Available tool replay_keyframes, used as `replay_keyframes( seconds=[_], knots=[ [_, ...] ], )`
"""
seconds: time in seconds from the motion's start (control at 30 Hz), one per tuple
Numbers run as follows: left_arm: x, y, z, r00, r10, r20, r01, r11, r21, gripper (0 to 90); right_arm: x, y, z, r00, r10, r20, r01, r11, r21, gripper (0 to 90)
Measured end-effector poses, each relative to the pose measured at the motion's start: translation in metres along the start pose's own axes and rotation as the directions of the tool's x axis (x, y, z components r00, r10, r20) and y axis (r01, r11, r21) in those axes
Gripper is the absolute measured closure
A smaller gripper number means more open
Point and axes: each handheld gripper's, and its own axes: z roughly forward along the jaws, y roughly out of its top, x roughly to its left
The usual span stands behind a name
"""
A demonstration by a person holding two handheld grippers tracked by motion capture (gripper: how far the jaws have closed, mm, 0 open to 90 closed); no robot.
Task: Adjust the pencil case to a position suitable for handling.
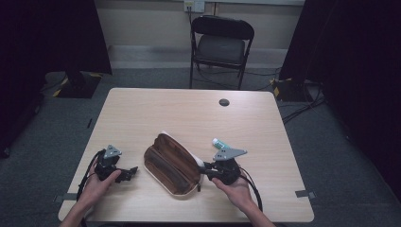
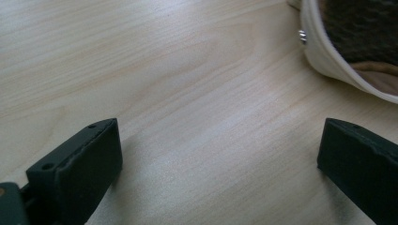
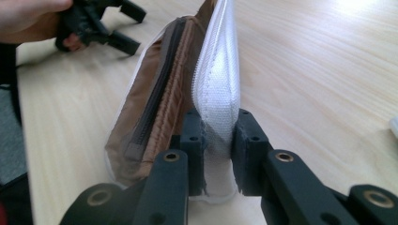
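A white pouch with a brown lining (image 1: pixel 170 164) lies unzipped in the middle of the wooden table (image 1: pixel 189 113). My right gripper (image 1: pixel 206 170) is shut on the pouch's white zippered edge (image 3: pixel 217 93), which stands upright between its jaws. My left gripper (image 1: pixel 130 173) sits on the table left of the pouch, open, with bare wood between its fingertips (image 2: pixel 80 159). In the left gripper view the pouch's white rim (image 2: pixel 328 61) shows at the top right, apart from the jaws. In the right gripper view the left gripper (image 3: pixel 119 26) shows far off, held by a hand.
A small white tube with a teal cap (image 1: pixel 220 143) lies just behind my right gripper. A dark round grommet (image 1: pixel 224 102) sits near the table's far edge. A black folding chair (image 1: pixel 220 42) stands beyond the table.
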Motion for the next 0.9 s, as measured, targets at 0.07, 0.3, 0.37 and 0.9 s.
replay_keyframes(
  seconds=[0.07,0.3,0.37,0.9],
  knots=[
    [0.000,0.000,0.000,1.0000,0.000,0.000,0.000,1.0000,0.000,0.0,0.003,-0.003,-0.006,0.9996,-0.014,-0.027,0.014,1.000,0.004,77.2],
    [0.000,0.000,0.000,1.0000,0.000,0.000,0.000,1.0000,0.000,0.0,0.003,-0.013,-0.022,0.9941,-0.033,-0.103,0.034,0.999,0.002,77.6],
    [0.000,0.000,0.000,1.0000,0.001,0.000,-0.001,1.0000,0.000,0.0,-0.004,-0.015,-0.023,0.9973,-0.036,-0.065,0.036,0.999,0.005,77.4],
    [0.000,0.000,0.000,1.0000,0.000,0.000,0.000,1.0000,0.000,0.0,-0.022,-0.017,-0.023,0.9912,0.005,0.132,-0.004,1.000,-0.007,67.8]
  ],
)
